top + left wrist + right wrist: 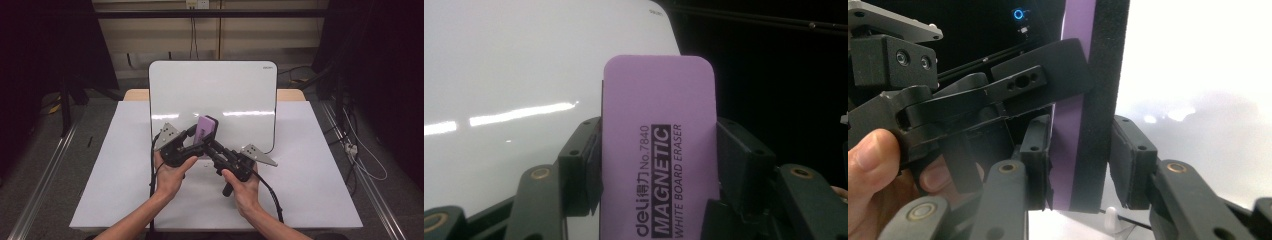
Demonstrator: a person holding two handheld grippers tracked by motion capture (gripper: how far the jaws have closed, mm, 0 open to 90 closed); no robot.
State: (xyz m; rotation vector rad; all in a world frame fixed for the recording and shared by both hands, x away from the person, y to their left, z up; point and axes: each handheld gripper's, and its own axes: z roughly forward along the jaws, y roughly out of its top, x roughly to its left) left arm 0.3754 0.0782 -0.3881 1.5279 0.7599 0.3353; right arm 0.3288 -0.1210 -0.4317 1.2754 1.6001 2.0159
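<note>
The left gripper's (192,131) jaws were clamped on the long edges of the purple eraser (658,150), holding it upright. The right gripper's (1080,160) jaws had closed on its flat faces, one pad on the purple side, one on the black felt. The eraser hung just above the near edge of the whiteboard (212,90), which lay on the white-covered worktop (125,170).

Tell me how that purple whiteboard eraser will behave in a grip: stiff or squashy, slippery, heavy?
The purple eraser probably stays fairly stiff: clamped edge to edge by the left gripper, it stands straight. Its black felt layer likely gives a little and resists sliding under the right gripper's fingers. It seems light, held upright above the whiteboard without sagging.
</note>
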